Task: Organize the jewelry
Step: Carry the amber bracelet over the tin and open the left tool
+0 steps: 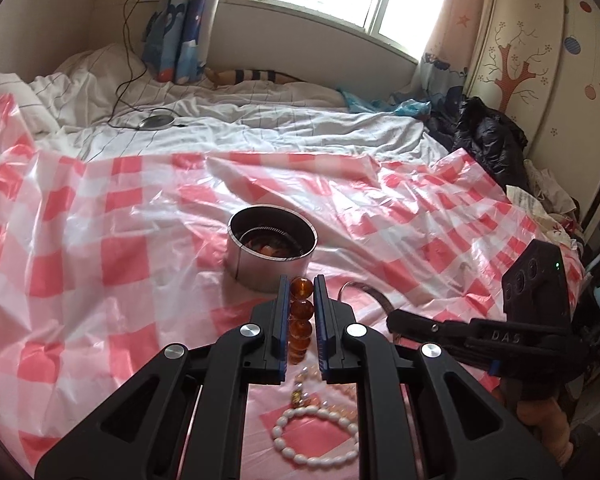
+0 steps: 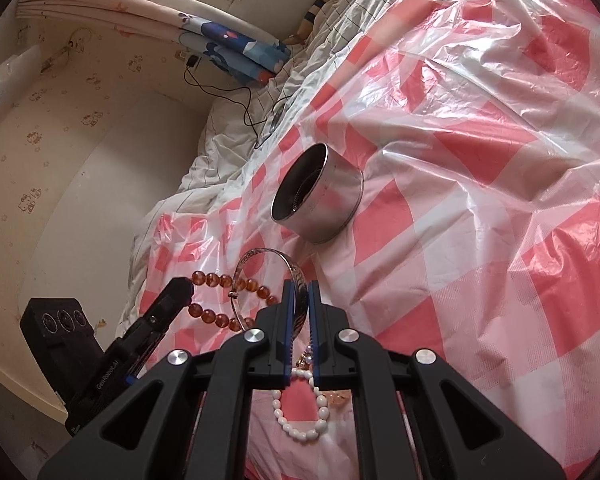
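Amber bracelet (image 1: pixel 301 320): round, glossy, translucent orange-brown beads are forming one loop; the left wrist view is showing four of them stacked between the blue pads, running away from the camera toward the tin.
Left hand-held gripper (image 1: pixel 302 280): its jaws are clamping on the amber bracelet, holding it above the sheet; in the right wrist view the loop (image 2: pixel 228 300) is hanging out sideways from its tip, long axis lying roughly across the picture.
Silver bangle (image 2: pixel 274 276): one thin, flat metal band with an engraved pattern is standing on edge, its open ring facing left in the right wrist view and overlapping the amber loop.
Right hand-held gripper (image 2: pixel 299 284): its jaws are pinching the bangle's near rim, pointing toward the tin.
White bracelet (image 1: pixel 316 436): one ring of small, oval, milky beads is lying flat on the sheet just under both grippers.
Pale pink beads (image 1: pixel 324 396): a strand is lying beside the white bracelet, touching it; its count is hard to tell.
Metal tin (image 1: pixel 272 248): one round, shiny, open container is sitting upright on the sheet ahead of the grippers, with something dark and coiled lying inside.
Checked plastic sheet (image 1: pixel 100 240): one pink-and-white cover is spreading, wrinkled, over the bed (image 1: pixel 260 120).
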Tool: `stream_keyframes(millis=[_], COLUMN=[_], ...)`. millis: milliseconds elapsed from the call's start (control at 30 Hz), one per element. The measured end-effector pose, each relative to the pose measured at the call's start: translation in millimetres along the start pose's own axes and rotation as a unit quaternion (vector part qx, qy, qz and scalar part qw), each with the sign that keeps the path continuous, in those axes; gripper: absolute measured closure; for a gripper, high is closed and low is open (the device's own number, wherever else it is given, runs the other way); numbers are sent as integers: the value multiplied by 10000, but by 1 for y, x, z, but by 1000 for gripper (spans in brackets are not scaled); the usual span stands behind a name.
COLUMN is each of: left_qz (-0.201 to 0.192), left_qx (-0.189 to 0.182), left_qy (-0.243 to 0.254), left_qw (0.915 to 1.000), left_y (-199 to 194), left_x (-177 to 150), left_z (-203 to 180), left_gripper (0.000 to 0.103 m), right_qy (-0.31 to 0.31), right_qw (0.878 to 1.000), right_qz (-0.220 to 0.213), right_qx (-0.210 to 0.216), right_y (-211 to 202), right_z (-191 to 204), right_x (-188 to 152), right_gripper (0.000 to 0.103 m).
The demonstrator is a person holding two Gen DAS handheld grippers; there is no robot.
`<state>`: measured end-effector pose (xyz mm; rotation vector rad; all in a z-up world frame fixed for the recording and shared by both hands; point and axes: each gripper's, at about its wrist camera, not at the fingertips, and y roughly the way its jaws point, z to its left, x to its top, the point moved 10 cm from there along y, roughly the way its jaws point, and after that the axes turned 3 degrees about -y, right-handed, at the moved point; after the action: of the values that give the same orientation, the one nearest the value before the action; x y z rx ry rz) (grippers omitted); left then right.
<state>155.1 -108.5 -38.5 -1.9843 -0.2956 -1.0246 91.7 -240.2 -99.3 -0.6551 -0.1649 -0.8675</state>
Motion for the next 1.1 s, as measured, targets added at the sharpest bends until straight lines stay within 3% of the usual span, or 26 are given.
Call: stream_keyframes(millis=[300, 800, 900, 967, 1100], left_qz=[-179, -93, 39, 324, 710], left_qx=[-201, -306, -84, 197, 496], left_qy=[-14, -134, -190, -283, -603], left_qw=[9996, 9994, 9998, 9989, 9944], left_y=[25, 91, 106, 119, 129], left_x=[42, 75, 72, 64, 48], left_z=[-20, -28, -17, -1, 26], left_gripper=[93, 93, 92, 92, 92], right_qy=[335, 561, 541, 582, 472], right_qw=[9989, 9962, 9962, 9963, 9988], right_qz=[-296, -131, -133, -102, -3], right_qx=[160, 651, 668, 624, 151], right_y=[-14, -8, -10, -9, -8], right_z=[-10, -5, -4, -7, -17], right_x=[10, 9, 9, 8, 3], right_gripper=[95, 91, 91, 91, 91])
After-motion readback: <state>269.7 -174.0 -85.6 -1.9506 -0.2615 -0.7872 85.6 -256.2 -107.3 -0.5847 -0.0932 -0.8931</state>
